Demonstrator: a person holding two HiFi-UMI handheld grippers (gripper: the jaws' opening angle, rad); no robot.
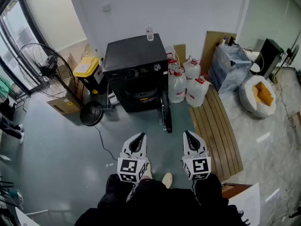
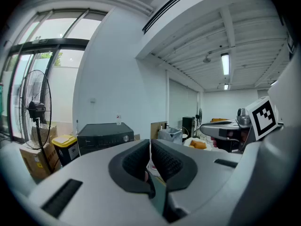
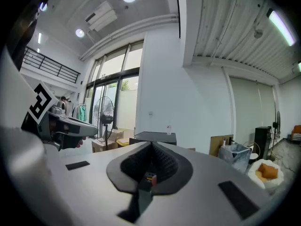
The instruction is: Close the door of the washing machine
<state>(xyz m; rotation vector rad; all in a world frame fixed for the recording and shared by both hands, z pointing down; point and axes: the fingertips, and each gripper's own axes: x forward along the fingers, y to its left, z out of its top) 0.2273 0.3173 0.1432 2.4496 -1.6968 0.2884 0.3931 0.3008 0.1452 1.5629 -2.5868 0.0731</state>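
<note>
Ahead, black washing machine [image 1: 136, 65], door [image 1: 165, 112] swung open; left gripper [image 1: 139, 137], right gripper [image 1: 189, 135] jaws closed, empty.

Left gripper [image 1: 139, 136], right gripper [image 1: 189, 134]: white, 2 black-white marker cubes [image 1: 129, 168]; black sleeves [image 1: 116, 192].

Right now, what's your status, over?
Both shut, empty: left gripper, right gripper. Open, untouched: washing machine door. On floor, left of path: fan cable.
</note>
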